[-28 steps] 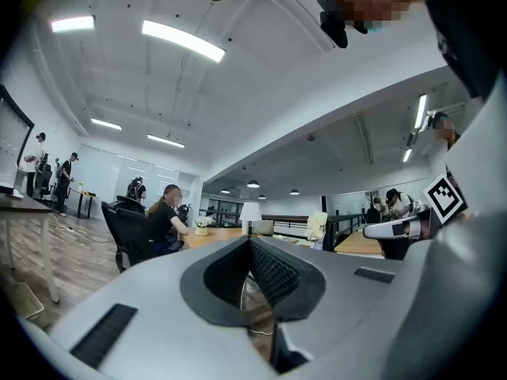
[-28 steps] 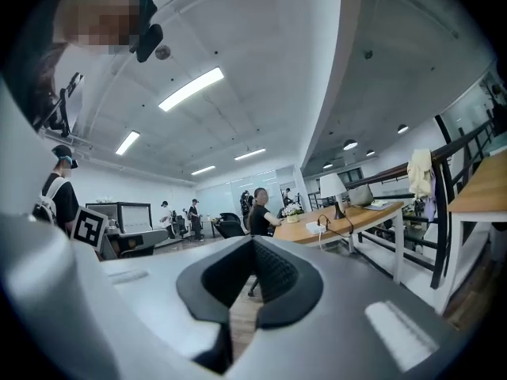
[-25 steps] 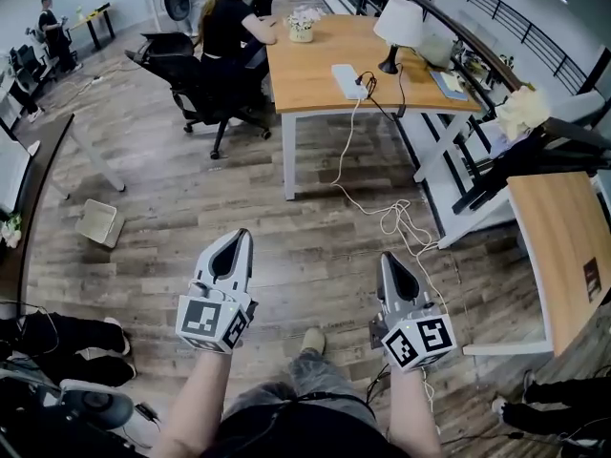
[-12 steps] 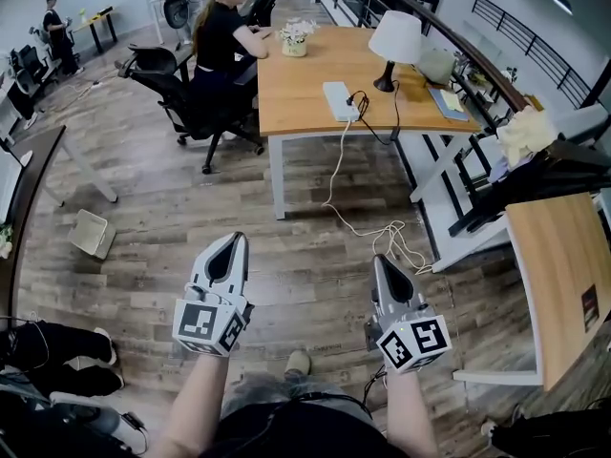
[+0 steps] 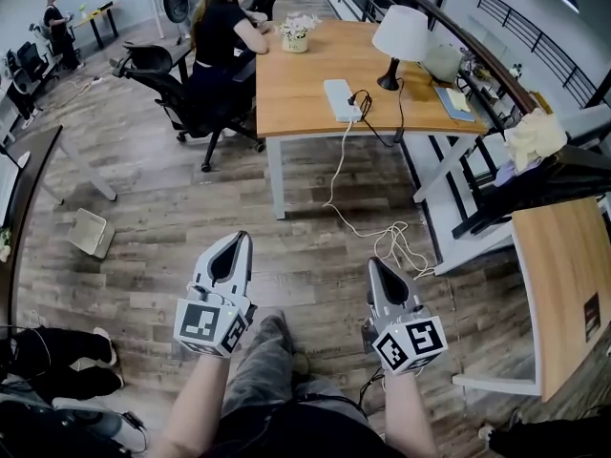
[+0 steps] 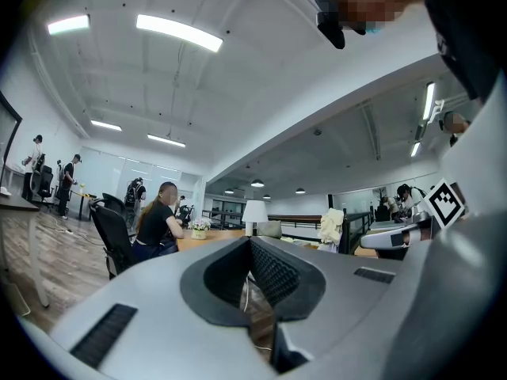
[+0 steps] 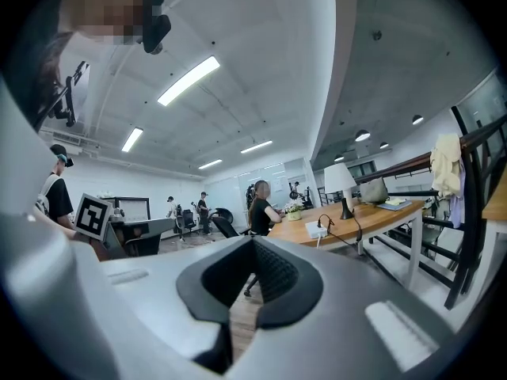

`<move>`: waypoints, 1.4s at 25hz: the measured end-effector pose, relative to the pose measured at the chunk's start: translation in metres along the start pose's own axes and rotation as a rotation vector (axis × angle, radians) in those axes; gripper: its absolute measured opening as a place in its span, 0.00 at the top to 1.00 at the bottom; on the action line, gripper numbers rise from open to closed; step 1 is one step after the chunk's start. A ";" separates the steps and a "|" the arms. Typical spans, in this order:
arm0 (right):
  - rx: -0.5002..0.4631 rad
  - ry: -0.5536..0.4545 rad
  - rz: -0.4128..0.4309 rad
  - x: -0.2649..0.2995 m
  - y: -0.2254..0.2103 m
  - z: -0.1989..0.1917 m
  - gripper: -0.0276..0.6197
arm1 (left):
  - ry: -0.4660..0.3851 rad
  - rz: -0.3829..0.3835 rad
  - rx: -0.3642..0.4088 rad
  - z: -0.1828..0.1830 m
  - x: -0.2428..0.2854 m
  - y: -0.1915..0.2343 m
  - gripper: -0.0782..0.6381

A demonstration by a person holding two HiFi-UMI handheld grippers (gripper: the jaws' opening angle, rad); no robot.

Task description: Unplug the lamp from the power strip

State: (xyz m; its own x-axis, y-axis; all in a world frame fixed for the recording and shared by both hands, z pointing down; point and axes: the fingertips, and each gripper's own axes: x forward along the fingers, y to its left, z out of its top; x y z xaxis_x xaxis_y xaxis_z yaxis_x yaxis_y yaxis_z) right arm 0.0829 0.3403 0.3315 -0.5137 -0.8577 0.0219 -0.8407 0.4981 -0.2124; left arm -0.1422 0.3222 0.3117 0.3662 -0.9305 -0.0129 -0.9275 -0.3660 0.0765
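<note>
Lamp point(image 5: 399, 32), white-shaded on a dark base, stands at the far right of the wooden desk point(image 5: 301, 89) ahead of me, well apart from both my grippers. Its black cord point(image 5: 399, 89) runs over the desktop to the white power strip point(image 5: 340, 100), which lies near the desk's front edge, and the cord meets the strip on its right side. The strip's own white cable point(image 5: 336, 165) drops off the edge and ends in loose loops on the plank floor point(image 5: 162, 208).

My left gripper point(image 5: 240, 237) is held level above the floor, its jaws brought together with nothing between them. My right gripper point(image 5: 374, 264) is likewise closed and empty, and it points toward the desk. A seated person point(image 5: 221, 36) is at the desk's left side, beside a small pot of flowers point(image 5: 296, 30).
</note>
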 end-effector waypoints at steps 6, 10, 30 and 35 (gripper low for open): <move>-0.004 0.006 -0.001 0.029 -0.014 0.001 0.95 | 0.004 -0.007 -0.009 0.002 0.029 0.011 0.90; -0.037 0.011 -0.002 0.052 -0.023 0.006 0.95 | -0.001 -0.024 -0.014 0.001 0.057 0.018 0.90; -0.022 0.036 -0.069 0.157 -0.080 0.012 0.95 | 0.024 -0.170 -0.021 -0.005 0.202 0.043 0.90; -0.030 0.043 -0.087 0.181 -0.091 0.013 0.95 | 0.025 -0.205 -0.029 -0.010 0.232 0.049 0.90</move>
State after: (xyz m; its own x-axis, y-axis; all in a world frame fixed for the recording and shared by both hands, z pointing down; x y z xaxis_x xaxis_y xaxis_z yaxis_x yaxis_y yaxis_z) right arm 0.0686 0.1385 0.3418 -0.4450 -0.8919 0.0813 -0.8869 0.4262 -0.1784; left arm -0.1021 0.0889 0.3229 0.5495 -0.8355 -0.0065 -0.8307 -0.5472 0.1030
